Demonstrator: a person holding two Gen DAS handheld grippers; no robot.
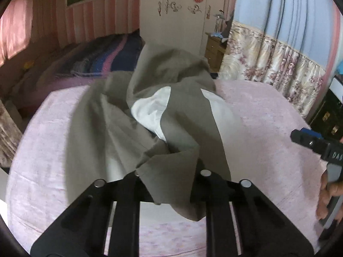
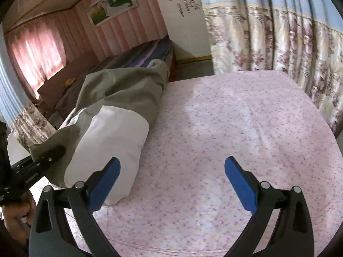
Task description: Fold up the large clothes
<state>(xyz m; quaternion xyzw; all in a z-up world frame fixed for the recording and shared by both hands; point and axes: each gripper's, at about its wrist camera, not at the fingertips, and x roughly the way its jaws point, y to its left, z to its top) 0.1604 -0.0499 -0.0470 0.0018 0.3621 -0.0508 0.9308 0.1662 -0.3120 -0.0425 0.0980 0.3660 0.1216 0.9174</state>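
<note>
**A:** Garment (image 1: 120, 128) first: a big olive-grey piece with a white lining, lying in a rumpled ridge on the pink floral bed (image 2: 235, 128). Its long axis runs from the near edge away toward the far end, where the striped blanket (image 1: 111, 55) sits beyond.

**B:** And the left hand-held gripper (image 1: 169, 184)?

**A:** Clamped on it. A near corner of the olive cloth is pinched between its jaws and drapes over the front of the tool, so the left side has the near end in hand.

**B:** What about the right hand-held gripper (image 2: 172, 184)?

**A:** Jaws spread wide, blue pads (image 2: 240, 184) apart, nothing between them. It hangs over bare sheet, with the garment off to its left; the white lining bulges just beside its left pad.

**B:** So the gap is sideways.

**A:** That's my read. The free tool is to the right of the ridge, roughly level with its near end, so I'd judge it has to swing left to find an edge. The far end, bunched up high, is well away from both.

**B:** Is any fold made yet?

**A:** Nothing neat that I can see; it's twisted, lining showing, still to be spread.
</note>
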